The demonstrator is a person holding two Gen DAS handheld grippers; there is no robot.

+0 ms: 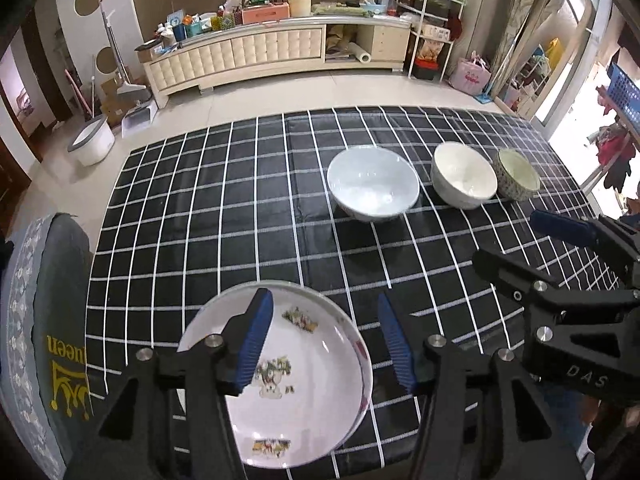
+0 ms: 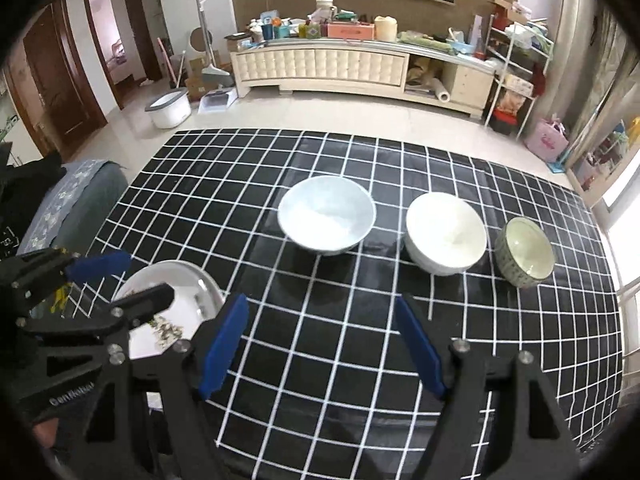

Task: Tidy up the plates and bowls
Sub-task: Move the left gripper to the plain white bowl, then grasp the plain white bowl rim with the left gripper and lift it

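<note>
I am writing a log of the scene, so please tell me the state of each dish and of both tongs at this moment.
Plate: flat on the table, upright, nothing in it, not gripped.
Large white bowl: upright, empty, standing alone.
Middle white bowl: upright, empty.
Small patterned bowl: upright, empty.
Left tongs: open, above the plate's right edge.
Right tongs: open, holding nothing, over bare cloth.

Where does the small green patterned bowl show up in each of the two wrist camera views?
Left wrist: the small green patterned bowl sits at the right, last in the row of bowls.
Right wrist: it sits right of centre, also last in the row.
Shared landmark: the plain white bowl is its immediate left neighbour in both views, on the black checked tablecloth.
</note>
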